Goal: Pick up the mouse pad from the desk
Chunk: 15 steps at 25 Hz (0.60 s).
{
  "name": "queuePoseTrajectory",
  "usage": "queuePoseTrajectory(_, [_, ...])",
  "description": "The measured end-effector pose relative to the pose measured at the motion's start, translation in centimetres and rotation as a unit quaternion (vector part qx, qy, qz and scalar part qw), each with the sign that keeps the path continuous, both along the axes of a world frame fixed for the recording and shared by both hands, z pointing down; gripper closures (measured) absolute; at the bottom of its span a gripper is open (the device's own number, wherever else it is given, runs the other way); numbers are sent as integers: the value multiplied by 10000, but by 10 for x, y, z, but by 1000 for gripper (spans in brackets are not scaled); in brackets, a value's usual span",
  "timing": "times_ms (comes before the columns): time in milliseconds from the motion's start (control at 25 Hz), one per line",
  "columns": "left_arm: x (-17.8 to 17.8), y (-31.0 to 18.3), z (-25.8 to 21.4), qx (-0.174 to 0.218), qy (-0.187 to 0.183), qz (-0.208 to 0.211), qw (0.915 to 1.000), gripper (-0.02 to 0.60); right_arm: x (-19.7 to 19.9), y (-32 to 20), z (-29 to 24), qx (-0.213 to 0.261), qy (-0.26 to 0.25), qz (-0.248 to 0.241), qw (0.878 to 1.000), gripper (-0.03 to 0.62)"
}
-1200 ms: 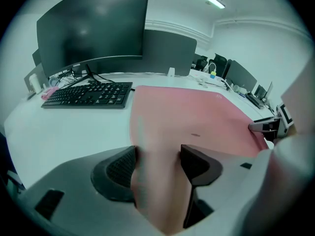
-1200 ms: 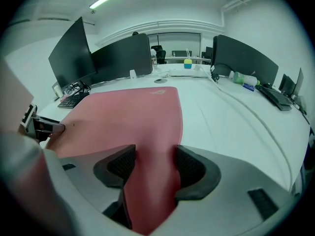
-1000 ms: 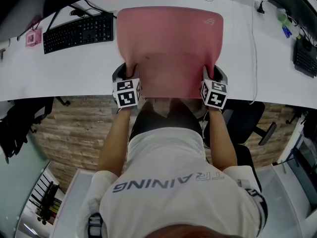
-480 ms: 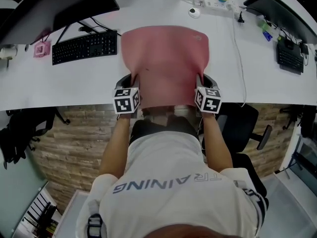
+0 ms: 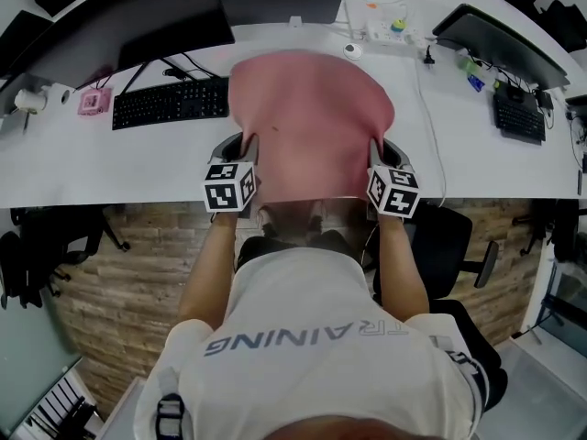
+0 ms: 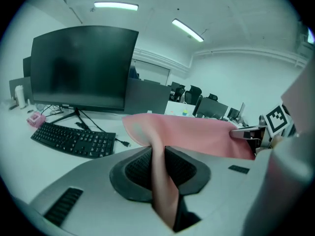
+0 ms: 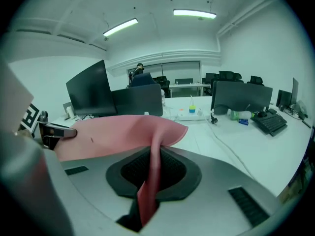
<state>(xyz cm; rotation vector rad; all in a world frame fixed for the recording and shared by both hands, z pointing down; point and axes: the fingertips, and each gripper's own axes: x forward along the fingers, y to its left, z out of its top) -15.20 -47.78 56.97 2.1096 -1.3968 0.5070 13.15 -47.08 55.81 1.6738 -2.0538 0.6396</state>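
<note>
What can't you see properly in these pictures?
- Head view: the desk beneath the mouse pad, covered by the pad.
- Head view: the small coloured things on the power strip, too small to name.
- Left gripper view: the keyboard key labels, too small to read.

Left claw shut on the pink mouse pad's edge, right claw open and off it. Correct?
Not quite. The right claw is shut on the mouse pad as well: the right gripper view shows the pink sheet pinched between its jaws. The left claw is shut on the pad's opposite edge, as you said.
</note>
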Motion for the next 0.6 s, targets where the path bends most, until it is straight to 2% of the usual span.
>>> queuePoseTrajectory(440, [-2, -18, -111, 1145, 229, -81, 9931, 491, -10, -20, -109, 1084, 216, -87, 9938, 537])
queuePoseTrajectory(600, [-5, -19, -151, 1527, 335, -145, 9876, 492, -16, -22, -144, 1414, 38, -97, 9899, 537])
